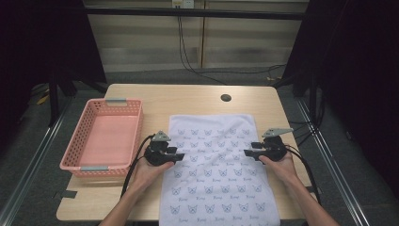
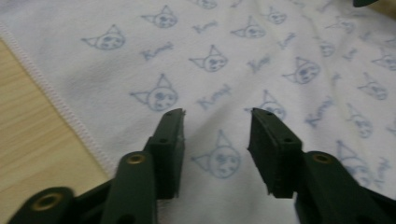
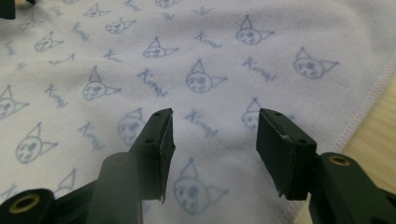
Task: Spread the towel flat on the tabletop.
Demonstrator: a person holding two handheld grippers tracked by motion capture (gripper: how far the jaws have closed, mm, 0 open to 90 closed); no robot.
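Table [image 1: 141,197]: pale wood, with a round hole near the far edge.
Towel [image 1: 214,165]: white with a pale blue cat-face and script print, lying flat at the table's middle, its near end at the front edge; stitched hem visible.
Basket [image 1: 134,141]: pink, perforated, left of the towel.
Left gripper [image 1: 180,157]: over the towel's left edge, jaws parted, nothing between them.
Right gripper [image 1: 249,149]: over the right edge, jaws spread, gripping nothing.

white cat-print towel [image 1: 216,165], pink basket [image 1: 106,136]
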